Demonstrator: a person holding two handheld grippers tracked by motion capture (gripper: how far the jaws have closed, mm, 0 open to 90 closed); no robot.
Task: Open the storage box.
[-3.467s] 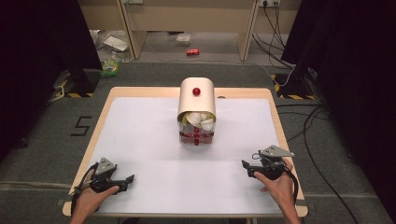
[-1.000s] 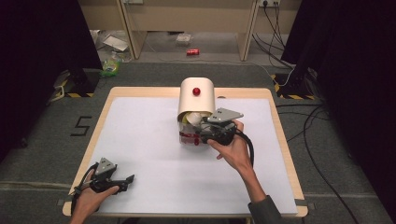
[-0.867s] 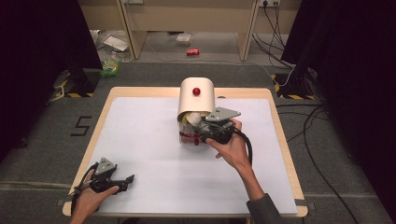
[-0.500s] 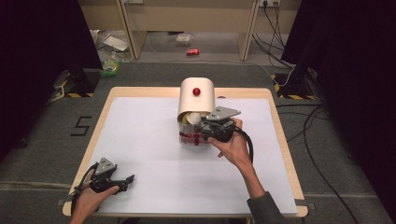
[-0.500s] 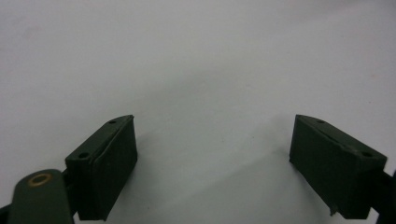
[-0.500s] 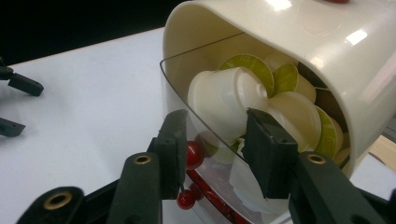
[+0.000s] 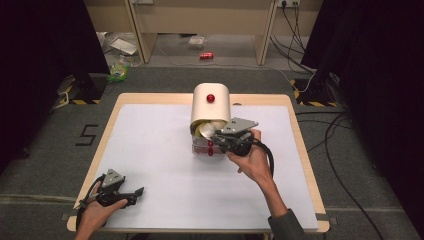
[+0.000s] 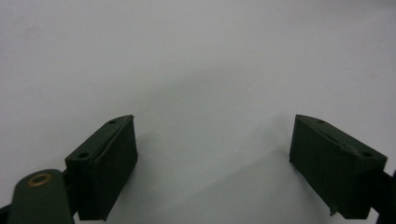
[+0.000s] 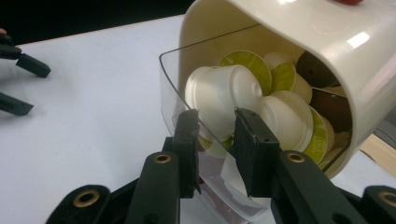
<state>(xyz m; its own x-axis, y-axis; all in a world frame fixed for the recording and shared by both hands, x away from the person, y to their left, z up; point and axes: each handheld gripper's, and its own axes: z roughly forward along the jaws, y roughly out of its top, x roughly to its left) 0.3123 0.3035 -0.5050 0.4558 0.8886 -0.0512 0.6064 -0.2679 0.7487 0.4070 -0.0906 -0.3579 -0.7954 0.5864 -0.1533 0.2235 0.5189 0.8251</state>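
One white-topped, wood-edged table point(image 7: 150, 150) on grey carpet, dark curtains | cream dome-topped clear capsule dispenser point(image 7: 210, 102) mid-table | right gripper point(image 9: 215, 135) closing around white capsule point(image 9: 219, 95) | left gripper point(image 8: 212, 158) apart, empty.

Moved from the near right of the desk point(image 7: 150, 150) up to the capsule dispenser point(image 7: 211, 107) mouth: right gripper point(image 9: 217, 135). Jaws just been closing (a white capsule point(image 9: 219, 100) between them, the clear bin wall point(image 9: 170, 88) just beside the left jaw).
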